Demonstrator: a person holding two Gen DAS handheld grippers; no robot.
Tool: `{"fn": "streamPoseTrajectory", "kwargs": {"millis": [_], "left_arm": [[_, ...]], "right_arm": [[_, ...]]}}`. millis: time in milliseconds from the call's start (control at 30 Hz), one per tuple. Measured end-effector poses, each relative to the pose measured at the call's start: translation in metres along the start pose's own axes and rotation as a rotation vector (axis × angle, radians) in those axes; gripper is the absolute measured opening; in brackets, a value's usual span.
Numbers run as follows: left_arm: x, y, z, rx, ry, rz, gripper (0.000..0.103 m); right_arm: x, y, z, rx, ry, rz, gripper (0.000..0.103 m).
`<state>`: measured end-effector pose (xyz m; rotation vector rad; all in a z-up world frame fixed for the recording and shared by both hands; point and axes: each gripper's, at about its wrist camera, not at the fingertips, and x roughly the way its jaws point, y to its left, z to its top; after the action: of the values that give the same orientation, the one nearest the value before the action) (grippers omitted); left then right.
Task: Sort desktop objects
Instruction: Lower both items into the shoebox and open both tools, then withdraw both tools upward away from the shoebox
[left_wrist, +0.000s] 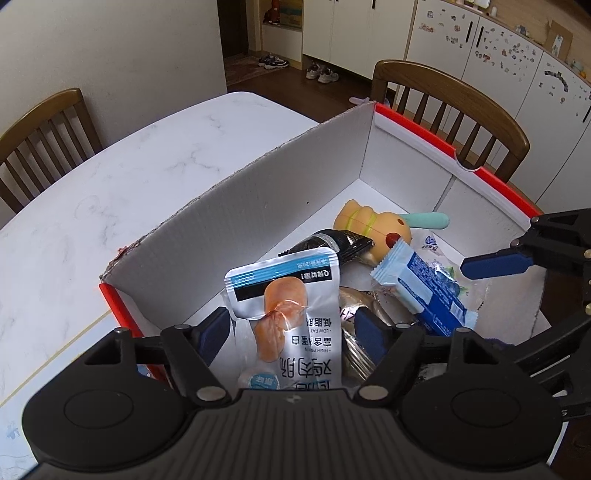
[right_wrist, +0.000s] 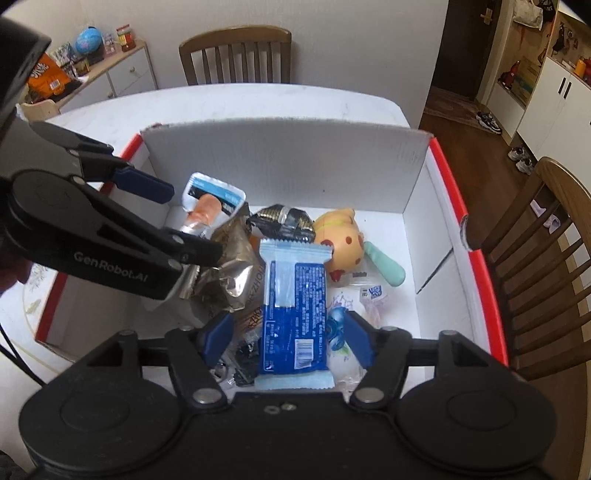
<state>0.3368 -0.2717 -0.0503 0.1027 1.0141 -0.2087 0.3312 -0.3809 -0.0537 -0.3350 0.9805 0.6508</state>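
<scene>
A white cardboard box with red edges (left_wrist: 280, 173) (right_wrist: 288, 155) stands on the marble table and holds the sorted items. My left gripper (left_wrist: 291, 332) is open, with a silver chicken-breast pouch (left_wrist: 284, 306) lying between its fingers inside the box. My right gripper (right_wrist: 288, 336) is open, with a blue-and-white snack packet (right_wrist: 293, 306) lying between its fingers. In the box also lie an orange toy with a mint handle (left_wrist: 373, 225) (right_wrist: 343, 243), a black packet (left_wrist: 332, 242) (right_wrist: 284, 218) and a crumpled silver bag (right_wrist: 225, 273).
The white marble table (left_wrist: 110, 192) extends left of the box. Wooden chairs (left_wrist: 447, 107) (right_wrist: 236, 55) stand around it. White cabinets (left_wrist: 517, 62) line the far wall. A sideboard with clutter (right_wrist: 92, 55) stands beyond the table.
</scene>
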Motion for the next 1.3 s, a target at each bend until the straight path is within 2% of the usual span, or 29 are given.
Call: {"fn": "streamPoseTrajectory", "kwargs": {"millis": [500,667,800,1100,1300], "left_arm": [[-0.036,-0.003,-0.006,-0.011,-0.056,0.005,0.076],[-0.059,0.001,-0.011,-0.031,-0.113,0.042,0.076],[-0.078,0.006,-0.015,-0.053,-0.152,0.027,0.080],[-0.114,0.000,-0.035,-0.071,-0.217,0.005,0.083],[-0.133,-0.004,-0.049,-0.081,-0.235,-0.004,0.087]], "right_arm": [[-0.040,-0.006,-0.001,0.036,-0.091,0.029,0.074],[-0.052,-0.004,-0.004,0.050,-0.126,0.048,0.076],[-0.064,-0.001,-0.007,0.052,-0.162,0.047,0.076],[-0.092,0.008,-0.012,0.057,-0.235,0.025,0.079],[-0.105,0.017,-0.017,0.052,-0.280,0.013,0.083]]}}
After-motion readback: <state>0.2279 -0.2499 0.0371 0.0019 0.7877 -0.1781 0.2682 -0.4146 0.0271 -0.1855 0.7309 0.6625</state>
